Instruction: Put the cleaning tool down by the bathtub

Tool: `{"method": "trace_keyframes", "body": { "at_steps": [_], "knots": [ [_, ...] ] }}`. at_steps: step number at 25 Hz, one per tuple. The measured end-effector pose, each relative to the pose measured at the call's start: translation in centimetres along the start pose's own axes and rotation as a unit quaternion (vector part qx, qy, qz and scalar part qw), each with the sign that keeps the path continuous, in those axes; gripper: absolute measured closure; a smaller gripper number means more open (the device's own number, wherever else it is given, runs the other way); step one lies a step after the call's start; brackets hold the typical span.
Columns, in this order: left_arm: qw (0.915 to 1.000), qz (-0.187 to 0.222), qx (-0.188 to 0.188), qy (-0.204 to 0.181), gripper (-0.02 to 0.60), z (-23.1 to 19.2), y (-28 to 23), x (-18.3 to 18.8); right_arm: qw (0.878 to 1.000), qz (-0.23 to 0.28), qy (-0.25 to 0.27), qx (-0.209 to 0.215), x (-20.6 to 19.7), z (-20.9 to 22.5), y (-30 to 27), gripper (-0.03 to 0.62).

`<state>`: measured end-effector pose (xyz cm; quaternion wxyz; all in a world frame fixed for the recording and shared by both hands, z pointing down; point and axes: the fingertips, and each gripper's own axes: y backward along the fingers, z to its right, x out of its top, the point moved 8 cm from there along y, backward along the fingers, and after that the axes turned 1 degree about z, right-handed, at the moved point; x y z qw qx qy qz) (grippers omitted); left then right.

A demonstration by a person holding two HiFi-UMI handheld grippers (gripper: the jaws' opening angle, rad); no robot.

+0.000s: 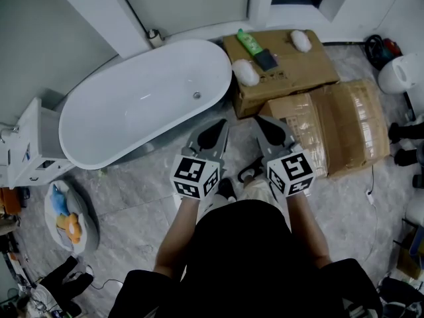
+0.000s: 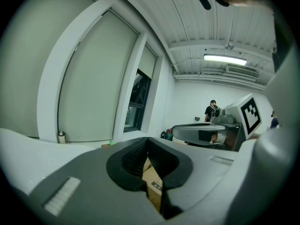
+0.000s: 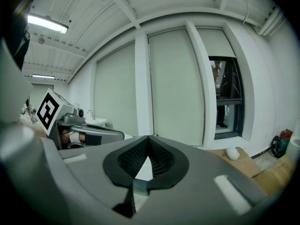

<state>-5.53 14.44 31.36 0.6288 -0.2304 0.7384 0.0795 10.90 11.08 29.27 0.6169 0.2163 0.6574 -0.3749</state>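
Hovering level over the floor, my left tongs [image 1: 220,124] and right tongs [image 1: 262,122] are both pinched shut with nothing between them. A white cleaning tool [image 1: 245,72] lies ahead of them, between the two tips in line but well clear of both. It sits on the corner of the cardboard box [image 1: 301,68], just beside the bathtub [image 1: 132,111].

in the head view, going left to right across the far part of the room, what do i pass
white cabinet → bathtub → green bottle → dark flat item → white lump → white rounded object
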Motion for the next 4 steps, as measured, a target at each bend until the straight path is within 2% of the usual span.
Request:
{"method": "trace_keyframes", "body": {
  "at_steps": [4],
  "knots": [
    [1.0, 0.001, -0.001, 0.002, 0.583, -0.01, -0.3, 0.18, 1.0, 0.001, 0.0, -0.003, 0.2, 0.3, -0.01, 0.589]
  ]
}}
